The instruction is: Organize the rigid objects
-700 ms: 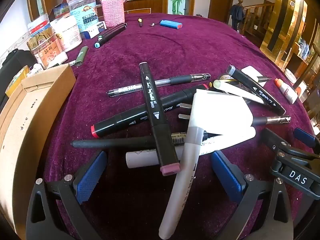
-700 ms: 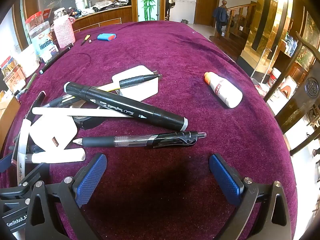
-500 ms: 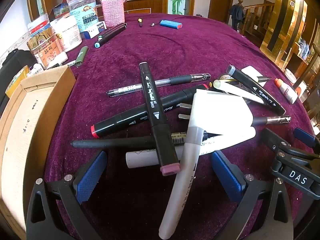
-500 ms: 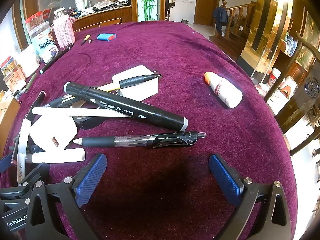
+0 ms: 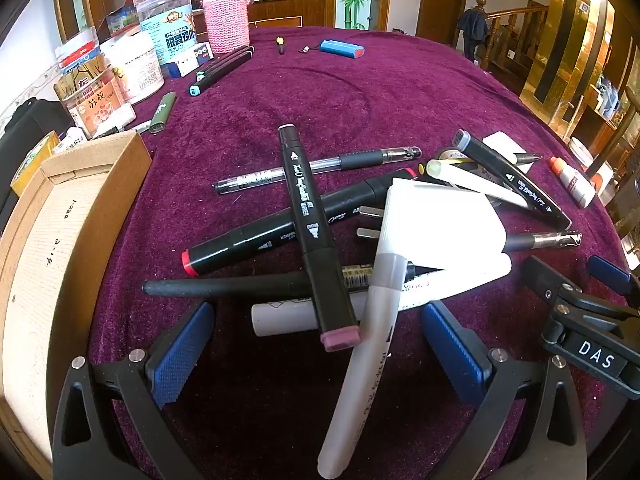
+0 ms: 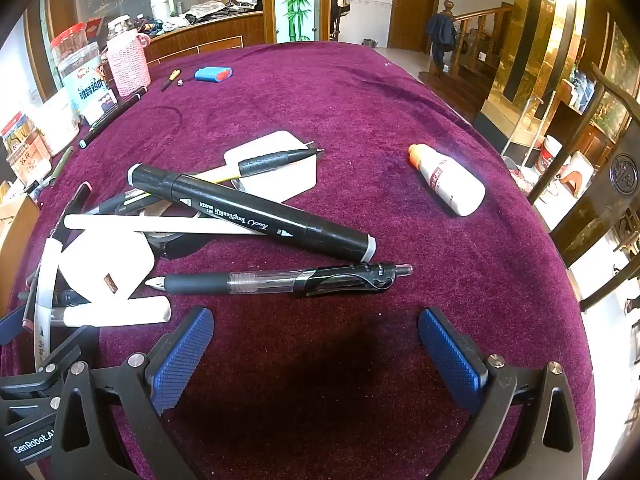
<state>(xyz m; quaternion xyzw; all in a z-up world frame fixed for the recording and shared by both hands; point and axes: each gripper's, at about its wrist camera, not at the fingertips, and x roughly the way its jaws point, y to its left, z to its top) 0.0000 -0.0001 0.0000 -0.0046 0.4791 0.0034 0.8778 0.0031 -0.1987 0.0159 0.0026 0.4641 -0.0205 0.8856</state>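
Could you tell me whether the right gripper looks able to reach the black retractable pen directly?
Probably yes. The right gripper is open, and the retractable pen lies alone on the cloth just ahead of its fingers, with nothing on top; only its tip nears the white charger.

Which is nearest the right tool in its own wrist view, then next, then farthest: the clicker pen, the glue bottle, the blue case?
1. Clicker pen: lying crosswise just ahead of the open right tool.
2. Glue bottle: farther out, to the right, alone on the cloth.
3. Blue case: farthest, near the table's far edge, to the left.
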